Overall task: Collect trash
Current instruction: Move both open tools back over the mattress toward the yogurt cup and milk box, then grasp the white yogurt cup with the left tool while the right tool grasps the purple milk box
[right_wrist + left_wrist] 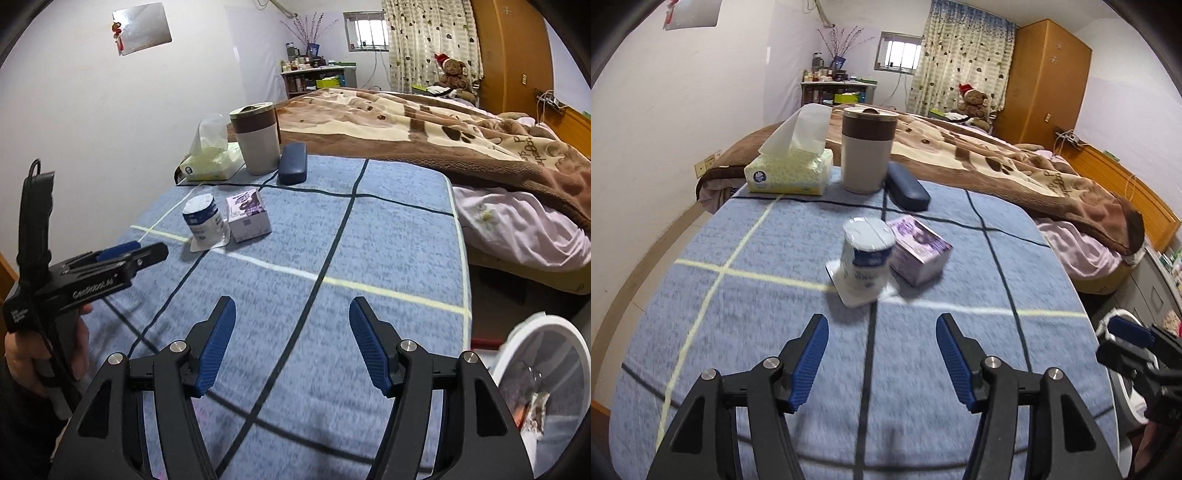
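A white and blue cup [866,254] [203,218] stands tilted on a white square card [849,295] on the blue checked cloth. A small purple box [919,251] [248,214] sits right beside it. My left gripper [882,321] is open and empty, short of the cup; in the right wrist view it [146,252] appears side-on at the left, held by a hand. My right gripper [292,306] is open with nothing between its fingers, over bare cloth well right of the cup. It [1115,332] shows at the left wrist view's right edge.
At the cloth's far end stand a tissue box [788,171], a grey and brown tumbler [866,151] and a dark glasses case [908,186]. A white bin [543,317] holding wrappers sits low at the right. A bed with a brown blanket [443,122] lies beyond.
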The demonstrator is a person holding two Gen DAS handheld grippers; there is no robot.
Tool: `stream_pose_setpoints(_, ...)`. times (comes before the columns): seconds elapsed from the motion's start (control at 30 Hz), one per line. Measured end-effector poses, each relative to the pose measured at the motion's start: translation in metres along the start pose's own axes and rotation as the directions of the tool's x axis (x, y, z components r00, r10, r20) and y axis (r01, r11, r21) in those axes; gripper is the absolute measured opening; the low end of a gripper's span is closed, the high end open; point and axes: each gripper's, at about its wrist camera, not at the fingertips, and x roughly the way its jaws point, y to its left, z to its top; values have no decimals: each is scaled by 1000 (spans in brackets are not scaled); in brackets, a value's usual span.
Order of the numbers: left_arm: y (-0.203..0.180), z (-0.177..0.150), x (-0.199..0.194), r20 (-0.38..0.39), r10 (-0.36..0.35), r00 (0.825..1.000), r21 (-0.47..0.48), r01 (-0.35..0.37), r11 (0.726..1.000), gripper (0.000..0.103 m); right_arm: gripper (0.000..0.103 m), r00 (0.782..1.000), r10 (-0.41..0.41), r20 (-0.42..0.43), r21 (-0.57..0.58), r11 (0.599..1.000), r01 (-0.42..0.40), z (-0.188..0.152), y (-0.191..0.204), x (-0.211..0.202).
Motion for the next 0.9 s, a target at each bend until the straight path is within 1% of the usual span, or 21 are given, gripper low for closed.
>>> stream_pose_setpoints(0.23, 3, 28, 38, 5, 47, 999, -15, -47, 999, 61, 66, 1000, -5, -18, 2, 1000, 5, 8, -4, 17)
stream_pose_setpoints(0.4, 3, 45, 57, 17, 49, 999, -28, -48, 998, 61, 66, 1000, -4, -24, 4, 1000, 4, 13, -6, 27)
stream_pose_setpoints(0.57, 4, 52, 75, 9, 55, 998, -42, -54, 998, 61, 66, 1000, -13, -28, 16, 1000, 13, 14, -8, 34)
stream_pose_setpoints(0.7, 11, 52, 85, -9, 60, 998, -62, -61, 996, 60, 66, 999, -13, -33, 12, 1000, 14, 15, -7, 38)
stream_pose_setpoints(0.73, 12, 51, 85, -10, 64, 998, -63, -65, 996, 58, 66, 999, -13, -34, 10, 1000, 13, 16, -7, 39)
stream_pose_setpoints(0.77, 15, 50, 86, -13, 62, 998, -66, -63, 996, 52, 66, 999, -12, -34, 8, 1000, 13, 17, -6, 39)
stream_pose_setpoints(0.83, 18, 49, 86, -25, 64, 998, -68, -65, 996, 45, 65, 999, -13, -33, 5, 1000, 14, 18, -4, 40)
stream_pose_setpoints(0.9, 20, 47, 84, -22, 64, 998, -64, -66, 996, 45, 65, 999, -12, -31, 1, 1000, 12, 20, -3, 41)
